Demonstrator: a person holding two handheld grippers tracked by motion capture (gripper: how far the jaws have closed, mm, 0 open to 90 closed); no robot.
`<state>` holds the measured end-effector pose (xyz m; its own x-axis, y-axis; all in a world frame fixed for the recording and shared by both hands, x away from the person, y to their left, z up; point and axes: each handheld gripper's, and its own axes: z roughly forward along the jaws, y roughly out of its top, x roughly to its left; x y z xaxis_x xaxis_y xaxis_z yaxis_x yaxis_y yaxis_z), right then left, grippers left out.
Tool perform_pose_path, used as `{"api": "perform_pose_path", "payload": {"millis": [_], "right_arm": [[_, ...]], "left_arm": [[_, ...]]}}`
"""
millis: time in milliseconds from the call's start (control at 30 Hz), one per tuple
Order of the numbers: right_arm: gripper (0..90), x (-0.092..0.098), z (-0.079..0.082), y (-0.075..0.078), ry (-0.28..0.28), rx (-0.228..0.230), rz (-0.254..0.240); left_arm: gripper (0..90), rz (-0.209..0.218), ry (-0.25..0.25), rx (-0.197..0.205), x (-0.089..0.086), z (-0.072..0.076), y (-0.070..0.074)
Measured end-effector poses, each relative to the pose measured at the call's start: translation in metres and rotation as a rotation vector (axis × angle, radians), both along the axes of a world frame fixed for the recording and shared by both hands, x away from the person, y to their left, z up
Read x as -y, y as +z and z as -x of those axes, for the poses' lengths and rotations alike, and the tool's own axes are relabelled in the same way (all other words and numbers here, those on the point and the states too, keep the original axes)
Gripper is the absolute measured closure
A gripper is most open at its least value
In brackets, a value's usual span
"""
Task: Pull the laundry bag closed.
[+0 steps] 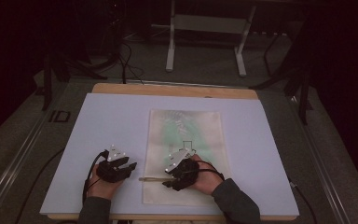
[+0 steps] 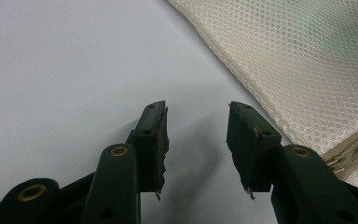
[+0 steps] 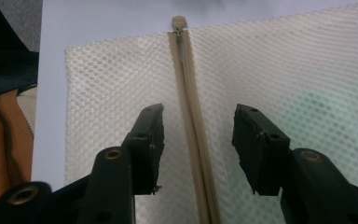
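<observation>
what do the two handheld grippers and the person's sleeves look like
Both the left gripper and the right gripper are black, each topped by a grey three-cornered plate with small bright dots. A black cable loops from the left one, another from the right. Up close, the jaws are dark blocks with brass-coloured pivot rings and worn, ragged pads. The sleeves are dark grey.

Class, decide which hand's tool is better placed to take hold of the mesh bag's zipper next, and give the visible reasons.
Right. The right tool is open astride the zipper of the mesh bag. The left tool is open over bare table beside the bag.
</observation>
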<state>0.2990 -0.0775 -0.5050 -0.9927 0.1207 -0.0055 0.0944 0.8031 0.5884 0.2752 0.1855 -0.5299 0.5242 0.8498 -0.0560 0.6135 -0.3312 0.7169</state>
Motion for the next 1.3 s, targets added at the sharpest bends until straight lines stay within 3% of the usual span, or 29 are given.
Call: {"api": "perform_pose_path", "payload": {"millis": [867,1300], "right_arm": [[61.6,-0.047,0.001,-0.005,0.046,0.003,-0.015],[65.4,-0.068,-0.001,-0.006,0.035,-0.001,-0.033]], "left_arm": [[59.2,0.013,0.002,-0.004,-0.003,-0.001,0.0],[59.1,0.018,0.012,-0.003,-0.005,0.0,0.001]]}}
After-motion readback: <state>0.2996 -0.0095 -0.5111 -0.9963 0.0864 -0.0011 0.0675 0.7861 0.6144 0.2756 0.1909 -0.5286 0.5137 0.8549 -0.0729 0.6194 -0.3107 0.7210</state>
